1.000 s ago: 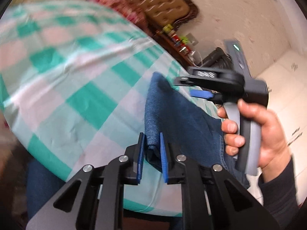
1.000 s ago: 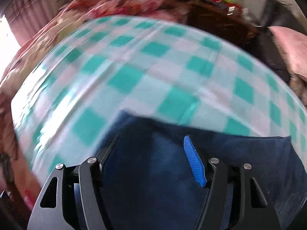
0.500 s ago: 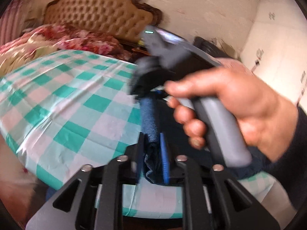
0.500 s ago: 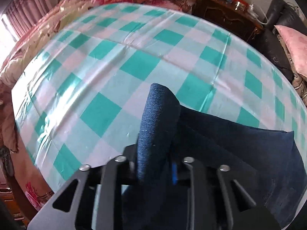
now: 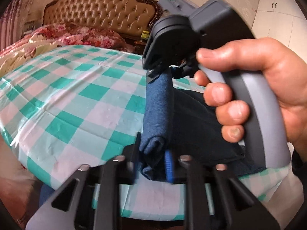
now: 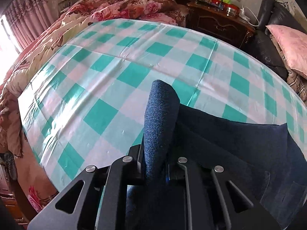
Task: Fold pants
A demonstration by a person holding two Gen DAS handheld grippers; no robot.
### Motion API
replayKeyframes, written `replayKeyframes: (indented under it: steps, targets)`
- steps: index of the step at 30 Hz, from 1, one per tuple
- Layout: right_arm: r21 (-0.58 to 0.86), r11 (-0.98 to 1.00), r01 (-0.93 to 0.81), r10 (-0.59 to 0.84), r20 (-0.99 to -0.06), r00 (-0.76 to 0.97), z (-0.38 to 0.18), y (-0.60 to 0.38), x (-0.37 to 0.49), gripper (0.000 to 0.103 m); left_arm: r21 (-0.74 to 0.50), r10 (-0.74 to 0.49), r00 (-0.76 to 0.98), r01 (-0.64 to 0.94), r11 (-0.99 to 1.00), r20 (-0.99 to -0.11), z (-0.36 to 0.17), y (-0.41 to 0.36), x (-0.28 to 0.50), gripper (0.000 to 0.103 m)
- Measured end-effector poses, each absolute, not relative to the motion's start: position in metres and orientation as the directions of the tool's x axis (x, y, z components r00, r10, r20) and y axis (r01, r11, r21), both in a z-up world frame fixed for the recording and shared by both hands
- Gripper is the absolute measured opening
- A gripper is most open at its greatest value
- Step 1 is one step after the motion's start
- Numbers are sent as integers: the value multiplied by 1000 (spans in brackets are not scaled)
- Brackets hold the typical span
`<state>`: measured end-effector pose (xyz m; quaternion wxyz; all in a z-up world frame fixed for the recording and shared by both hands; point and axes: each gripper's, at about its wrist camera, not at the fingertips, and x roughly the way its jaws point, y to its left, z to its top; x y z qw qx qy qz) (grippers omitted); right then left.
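Both left gripper [image 5: 151,164] and right gripper [image 6: 154,170] clamp bunched pants [image 6: 220,134]; thick fold may slip out mid-lift.

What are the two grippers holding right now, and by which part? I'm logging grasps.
Both hold the blue pants: the left gripper and right gripper are each shut on a raised fold along the same edge, lifted off the checked cloth.
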<state>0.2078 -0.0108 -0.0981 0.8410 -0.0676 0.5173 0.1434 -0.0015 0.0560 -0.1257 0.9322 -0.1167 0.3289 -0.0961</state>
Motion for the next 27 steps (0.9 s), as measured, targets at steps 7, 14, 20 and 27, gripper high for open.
replayKeyframes:
  steps: [7,14,20,27]
  targets:
    - [41,953,-301,180,-874,451,-93,-23,201,14,-200,-225,780,131,971,-583,-122,44,-6,13]
    - [55,953,-299,196,-864,465,-90,-30,200,14,-100,-177,799,146,984,-574,-118,31,-10,13]
    - [74,955,-289,220,-828,515,-70,-47,191,13,-74,-191,817,179,981,-544,-99,23,-14,12]
    - [123,962,-246,251,-755,605,-16,-102,177,13,-15,-253,852,277,961,-458,-50,-16,-25,12]
